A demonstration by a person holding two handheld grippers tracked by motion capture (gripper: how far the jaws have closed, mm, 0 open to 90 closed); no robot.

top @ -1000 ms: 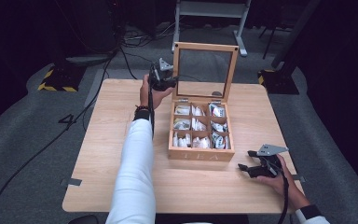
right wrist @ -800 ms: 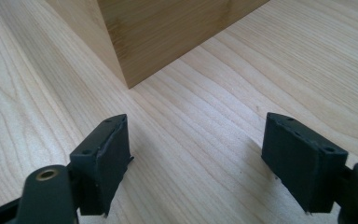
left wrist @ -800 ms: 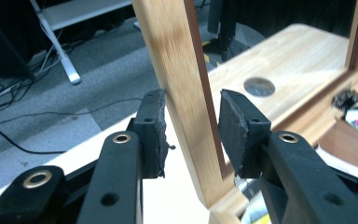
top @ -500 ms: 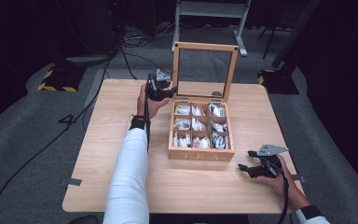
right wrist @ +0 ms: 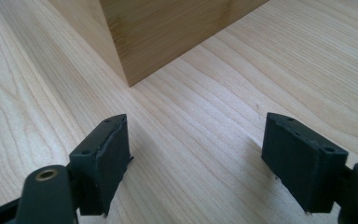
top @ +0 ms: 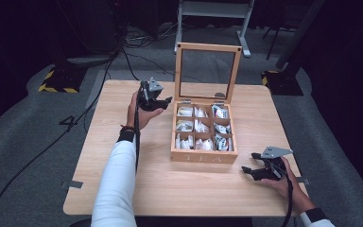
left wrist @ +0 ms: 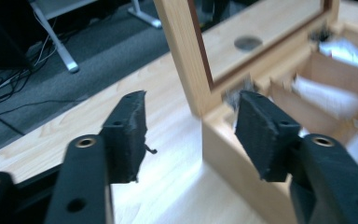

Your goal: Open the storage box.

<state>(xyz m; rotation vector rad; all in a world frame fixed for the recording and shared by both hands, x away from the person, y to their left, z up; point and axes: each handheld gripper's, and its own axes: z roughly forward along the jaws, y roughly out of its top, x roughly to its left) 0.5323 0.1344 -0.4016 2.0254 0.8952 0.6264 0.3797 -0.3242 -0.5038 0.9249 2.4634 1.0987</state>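
I am sitting at a pale wooden worktop (top: 123,179) with a two-fingered gripper in each hand. Near the middle of it is standing a wooden tea box (top: 203,153), divided into nine compartments that are holding white tea bags (top: 185,112). Its glass-paned lid (top: 209,71) is standing upright at the back, fully raised on its hinges.

My left gripper (top: 158,101) is hovering just beside the box's back left corner, near the foot of the lid. In the left gripper view its fingers (left wrist: 126,135) are standing wide apart and holding nothing; the lid's left post (left wrist: 186,56) and the box corner (left wrist: 223,140) are lying in the gap between them, though I cannot tell whether either finger is touching wood. My right gripper (top: 250,171) is resting low on the worktop near the box's front right corner, apart from it. Its fingers (right wrist: 102,158) are also spread open and empty, pointing at that corner (right wrist: 126,77).

I judge that I am lining up the left gripper on the lid, most likely to grip its frame and swing it. The next move is calling for me to slide the fingers squarely around the left post, close them firmly, and guide the lid along its hinge arc while the right gripper is steadying the box if it starts sliding.
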